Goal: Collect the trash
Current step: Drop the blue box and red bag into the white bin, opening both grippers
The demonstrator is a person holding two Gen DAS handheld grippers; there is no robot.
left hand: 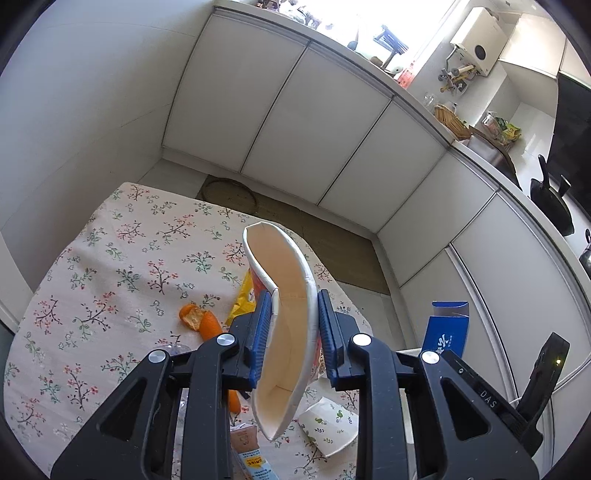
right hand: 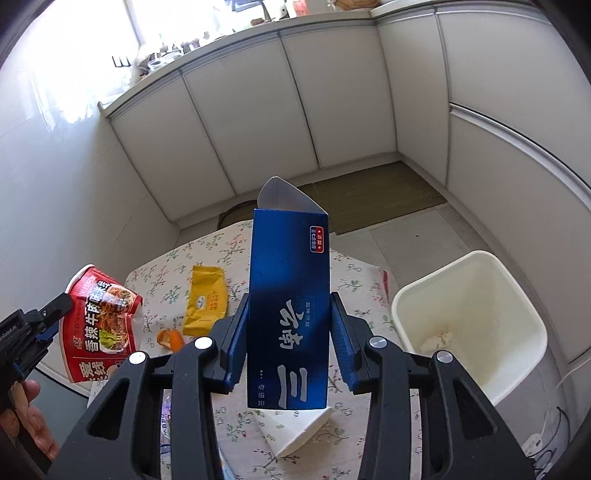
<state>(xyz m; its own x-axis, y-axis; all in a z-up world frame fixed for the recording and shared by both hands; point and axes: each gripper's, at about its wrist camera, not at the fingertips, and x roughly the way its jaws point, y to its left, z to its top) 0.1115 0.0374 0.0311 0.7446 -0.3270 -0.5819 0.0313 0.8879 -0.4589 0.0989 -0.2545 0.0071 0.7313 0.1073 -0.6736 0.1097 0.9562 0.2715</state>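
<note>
White cabinet doors (left hand: 295, 133) curve across the upper middle of the left wrist view, under a pale countertop (left hand: 417, 99) crowded with small kitchen items. A bright window (left hand: 369, 22) at the top centre washes out the light. A white water heater (left hand: 480, 40) hangs at upper right, and a black pan (left hand: 552, 206) sits at the right edge. In the right wrist view, a brown mat (right hand: 373, 192) lies on grey floor tiles (right hand: 413, 232) right of centre.

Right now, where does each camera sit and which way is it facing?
Left wrist: on the left hand-held gripper, angled down over the floral-clothed table; its fingers squeeze a crushed red noodle cup.
Right wrist: on the right hand-held gripper, clamping a blue cardboard box; a hand shows.
Shared: table, cup, box, orange peel.
</note>
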